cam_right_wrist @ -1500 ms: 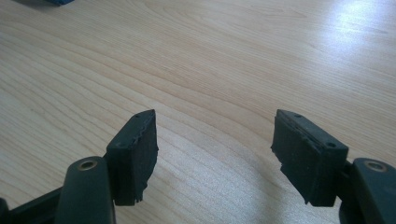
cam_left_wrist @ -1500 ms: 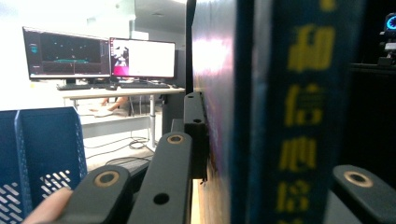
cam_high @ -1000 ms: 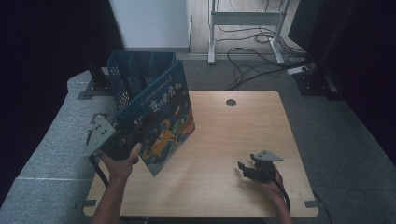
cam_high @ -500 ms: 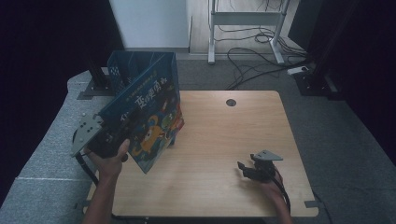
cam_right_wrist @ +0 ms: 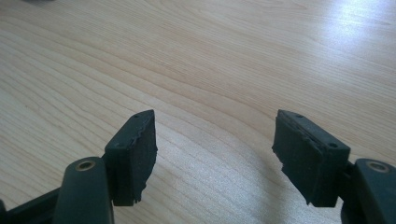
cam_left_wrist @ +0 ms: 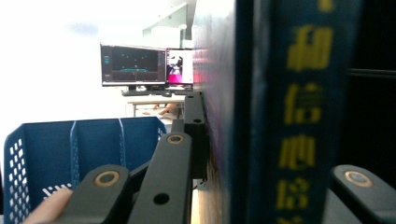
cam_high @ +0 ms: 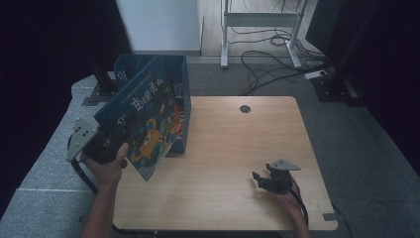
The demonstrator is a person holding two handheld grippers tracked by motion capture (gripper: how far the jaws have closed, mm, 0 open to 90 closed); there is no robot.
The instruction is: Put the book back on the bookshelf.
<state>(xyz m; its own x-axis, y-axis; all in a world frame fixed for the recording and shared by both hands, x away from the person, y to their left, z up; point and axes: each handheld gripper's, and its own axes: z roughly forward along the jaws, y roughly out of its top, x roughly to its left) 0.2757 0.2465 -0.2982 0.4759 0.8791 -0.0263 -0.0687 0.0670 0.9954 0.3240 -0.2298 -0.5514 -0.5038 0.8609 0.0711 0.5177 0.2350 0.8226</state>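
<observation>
Two tools working: left tool [cam_high: 106, 144] clamping picture book [cam_high: 148, 124], tilting it over blue crate [cam_high: 181, 89] at table [cam_high: 237, 144] edge; right tool [cam_high: 265, 181] resting agape, holding nothing.

Lighting: high view dim, surrounds near black, wooden table [cam_high: 233, 148] evenly lit without hard shadows. Left gripper view: background blown out white around the monitors [cam_left_wrist: 144, 65]; book [cam_left_wrist: 280, 116] close to the lens, its yellow lettering blurred. Right gripper view: bright, sharp wood grain, pale glare upper right, soft shadow beneath the jaws.
</observation>
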